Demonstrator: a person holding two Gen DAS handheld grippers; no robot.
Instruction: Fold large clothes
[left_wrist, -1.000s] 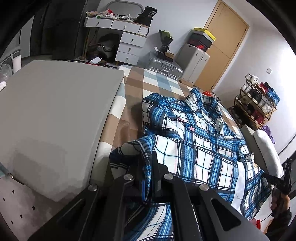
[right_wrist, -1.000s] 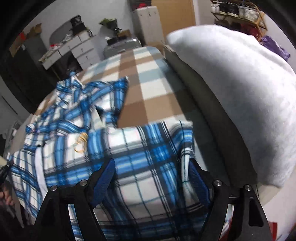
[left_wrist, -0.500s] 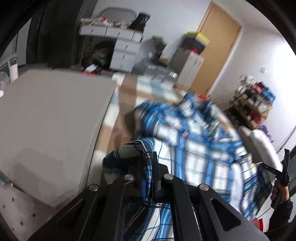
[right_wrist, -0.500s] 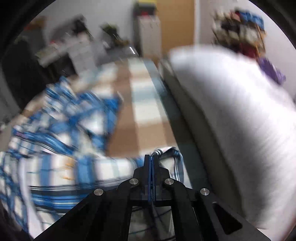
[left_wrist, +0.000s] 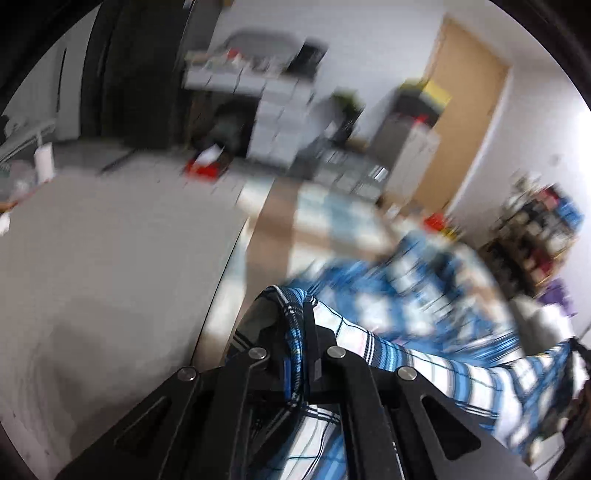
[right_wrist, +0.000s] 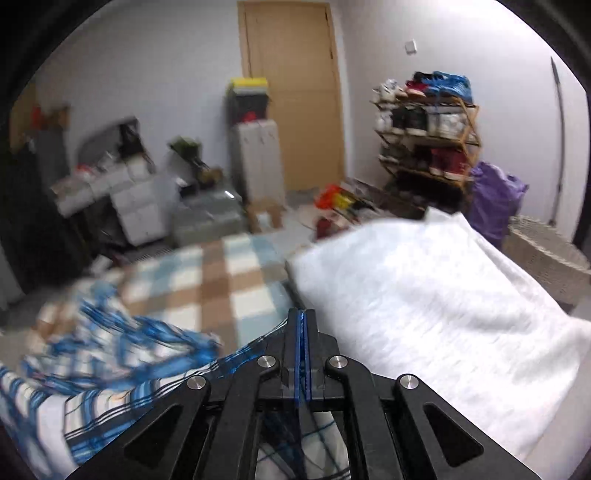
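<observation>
Gripping tight, the left gripper has its jaws clamped on a bunched hem of the blue plaid shirt, with the cloth pinched up between the black fingers. From this left wrist view the shirt runs off to the right across the brown-and-white checked bedspread, its far end blurred, one stretch of it pulled taut toward the lower right edge. A flat grey mattress fills the left side, touching the bedspread's edge. Beyond, all smeared, stand a white chest of drawers and a wooden door.

Over to the right wrist view: the right gripper pinches a thin edge of the same plaid shirt, its blue pads nearly together with fabric between them, and the jaws are easing open a touch. The shirt trails to the left and under the gripper, lifted off the checked bedspread. A white fleecy blanket lies just to the right. Farther back, a shoe rack, a purple bag and a wicker basket sit along the wall by the door.
</observation>
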